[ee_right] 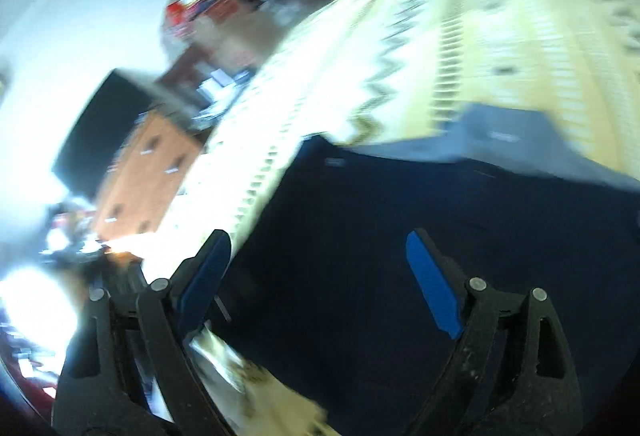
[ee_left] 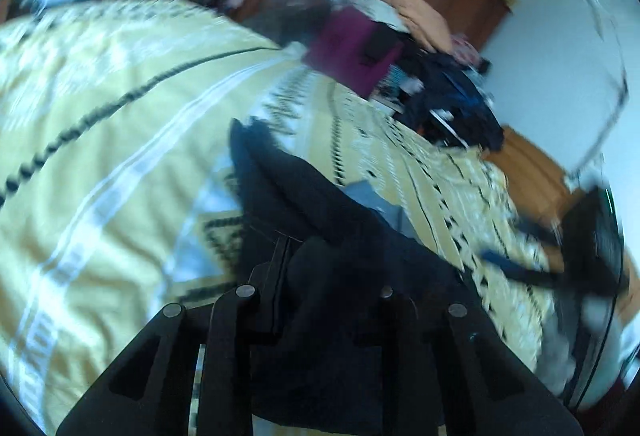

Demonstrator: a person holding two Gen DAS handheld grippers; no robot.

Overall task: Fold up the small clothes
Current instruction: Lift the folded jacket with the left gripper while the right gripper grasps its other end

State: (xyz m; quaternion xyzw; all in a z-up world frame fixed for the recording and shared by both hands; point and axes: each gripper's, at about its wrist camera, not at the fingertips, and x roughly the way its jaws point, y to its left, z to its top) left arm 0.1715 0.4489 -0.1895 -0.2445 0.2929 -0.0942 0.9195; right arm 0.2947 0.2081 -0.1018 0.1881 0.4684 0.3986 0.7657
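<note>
Both views are motion-blurred. Your left gripper (ee_left: pixel 320 276) has its jaws buried in bunched dark navy fabric garment (ee_left: pixel 304 196), apparently pinching it; the cloth is raised off the yellow patterned bedspread (ee_left: pixel 100 116). Your right gripper (ee_right: pixel 320 276) has its blue-padded jaws spread wide above the same garment (ee_right: pixel 400 236), which lies flat on the bedspread (ee_right: pixel 500 36).

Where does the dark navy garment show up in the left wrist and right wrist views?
Left wrist: the dark navy garment runs from centre to bottom, bunched over the left gripper.
Right wrist: it fills the lower right, under the open right gripper.
Shared landmark: the yellow patterned bedspread.
</note>
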